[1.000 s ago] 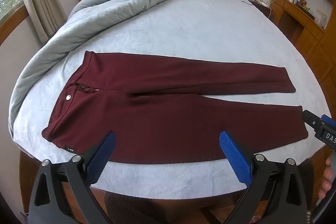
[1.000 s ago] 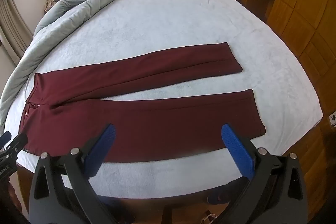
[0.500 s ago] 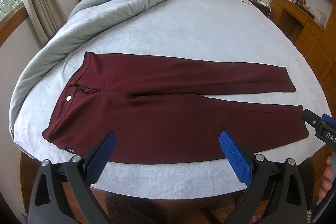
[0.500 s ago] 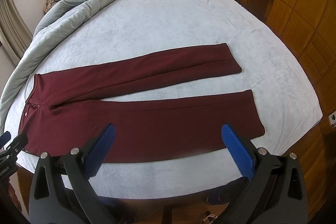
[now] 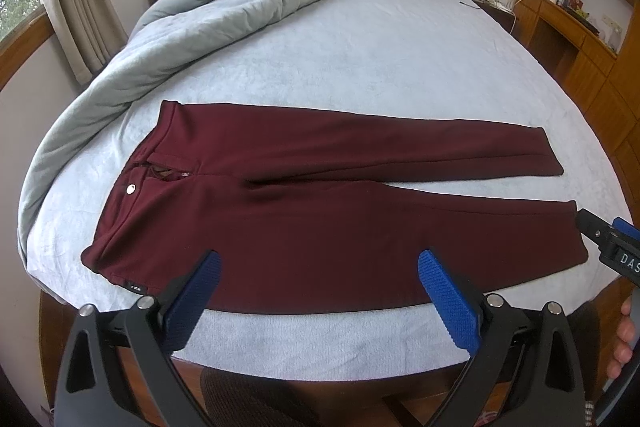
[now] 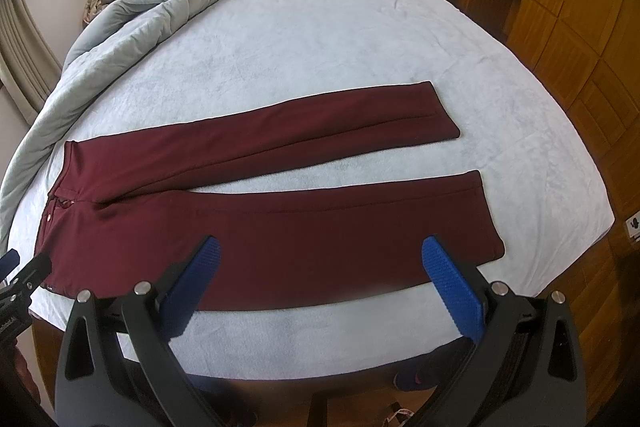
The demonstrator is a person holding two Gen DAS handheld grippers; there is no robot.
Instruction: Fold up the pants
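Left wrist view shows my left tongs (image 5: pixel 318 283) spread wide and empty above the near hip of the maroon pants (image 5: pixel 320 203), lying flat on the bed (image 5: pixel 360 67), while my right tongs (image 6: pixel 320 273), equally wide and empty, hover by the near cuff, ready for pinching.

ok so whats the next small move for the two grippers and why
Probably lower both open grippers onto the near leg's edge: the left gripper by the waistband, the right gripper nearer the cuff. The dark red fabric pants lie flat and unfolded on the pale blue bedsheet, ungripped.
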